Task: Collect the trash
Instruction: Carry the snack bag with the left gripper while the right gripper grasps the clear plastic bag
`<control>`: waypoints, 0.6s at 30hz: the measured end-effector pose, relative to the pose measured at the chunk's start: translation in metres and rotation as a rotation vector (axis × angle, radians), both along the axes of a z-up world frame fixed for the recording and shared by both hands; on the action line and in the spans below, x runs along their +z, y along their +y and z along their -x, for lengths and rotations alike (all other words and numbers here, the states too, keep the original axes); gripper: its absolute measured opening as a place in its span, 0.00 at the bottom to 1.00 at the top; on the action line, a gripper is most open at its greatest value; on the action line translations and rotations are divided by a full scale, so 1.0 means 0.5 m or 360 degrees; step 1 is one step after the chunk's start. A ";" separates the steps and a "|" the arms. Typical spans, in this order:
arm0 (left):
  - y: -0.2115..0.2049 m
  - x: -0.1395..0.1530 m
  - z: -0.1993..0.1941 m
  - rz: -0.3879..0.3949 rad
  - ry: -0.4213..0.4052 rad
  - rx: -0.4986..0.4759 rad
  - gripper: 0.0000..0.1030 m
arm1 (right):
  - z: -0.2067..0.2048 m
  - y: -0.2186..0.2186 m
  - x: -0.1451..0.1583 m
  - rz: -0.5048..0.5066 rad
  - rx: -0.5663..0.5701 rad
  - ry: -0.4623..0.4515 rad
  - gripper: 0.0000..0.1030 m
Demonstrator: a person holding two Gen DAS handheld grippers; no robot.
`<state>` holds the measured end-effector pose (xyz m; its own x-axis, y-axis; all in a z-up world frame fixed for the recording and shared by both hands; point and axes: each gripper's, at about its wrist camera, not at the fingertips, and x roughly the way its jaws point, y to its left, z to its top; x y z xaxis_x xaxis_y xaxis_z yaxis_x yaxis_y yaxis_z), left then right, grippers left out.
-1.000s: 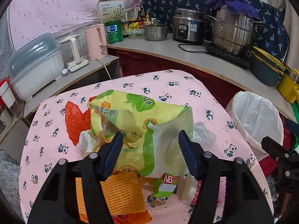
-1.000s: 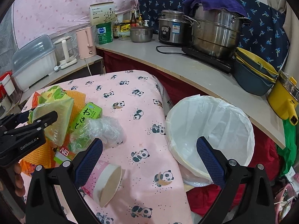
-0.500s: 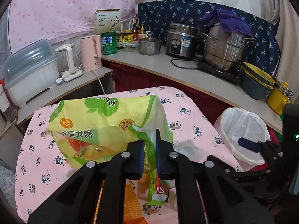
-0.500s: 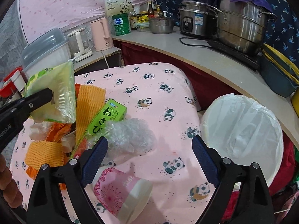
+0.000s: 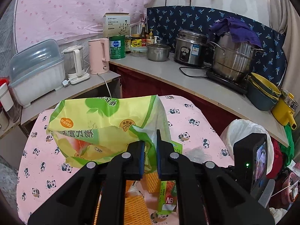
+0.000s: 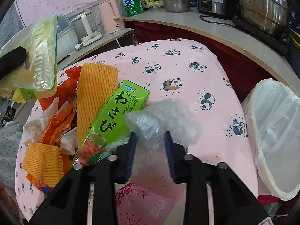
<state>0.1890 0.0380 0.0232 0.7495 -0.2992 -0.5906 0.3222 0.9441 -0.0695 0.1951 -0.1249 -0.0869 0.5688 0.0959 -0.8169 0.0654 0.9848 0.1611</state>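
Note:
My left gripper (image 5: 150, 150) is shut on a yellow-green plastic bag (image 5: 105, 127) and holds it up above the table; the bag also shows at the upper left of the right wrist view (image 6: 35, 60). My right gripper (image 6: 150, 146) has its jaws closed around a clear crumpled plastic wrap (image 6: 163, 120) lying on the pink panda tablecloth (image 6: 187, 71). A green wasabi box (image 6: 114, 116), orange foam nets (image 6: 95, 91), orange wrappers and white tissue lie left of it. A pink paper cup (image 6: 148, 204) lies under the right gripper.
A bin lined with a white bag (image 6: 277, 131) stands right of the table, also seen in the left wrist view (image 5: 243, 131). The counter behind holds pots, a rice cooker (image 5: 189, 46), kettles and a dish box.
The left gripper shut on the yellow-green bag and lifted it off the pile. The right gripper moved left from the bin and closed around the clear plastic wrap.

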 end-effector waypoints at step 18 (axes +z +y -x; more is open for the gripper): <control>-0.184 0.001 0.056 -0.0039 0.0007 -0.0231 0.09 | 0.107 -0.210 0.109 0.0106 -0.0358 -0.0215 0.03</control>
